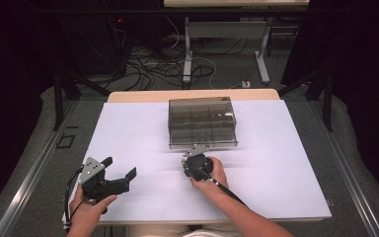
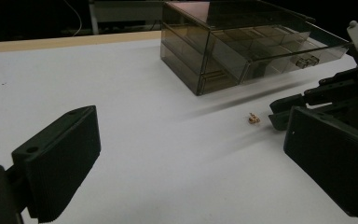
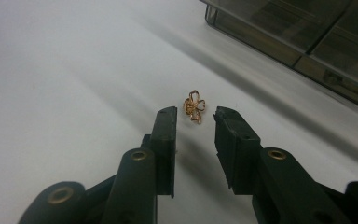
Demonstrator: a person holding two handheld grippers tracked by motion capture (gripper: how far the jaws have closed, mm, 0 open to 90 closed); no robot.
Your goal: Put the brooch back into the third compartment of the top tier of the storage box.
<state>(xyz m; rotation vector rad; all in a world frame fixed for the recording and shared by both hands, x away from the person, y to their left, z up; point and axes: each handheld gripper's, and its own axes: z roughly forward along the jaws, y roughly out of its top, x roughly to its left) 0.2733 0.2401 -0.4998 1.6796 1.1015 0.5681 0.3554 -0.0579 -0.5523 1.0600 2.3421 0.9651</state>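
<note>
A tiny gold flower-shaped ornament lies on the white table top, just in front of the smoke-tinted drawer box. My right gripper is low over the table and open, its two black jaws a short way apart with the ornament just beyond the tips, untouched. From the left gripper view the ornament sits right before the right gripper's tips. My left gripper rests near the table's front left, wide open and holding nothing.
The drawer box stands at the middle back of the table, its lower drawers divided into compartments. Beyond the table lie cables on the floor and another table's legs. A dark frame borders both sides.
</note>
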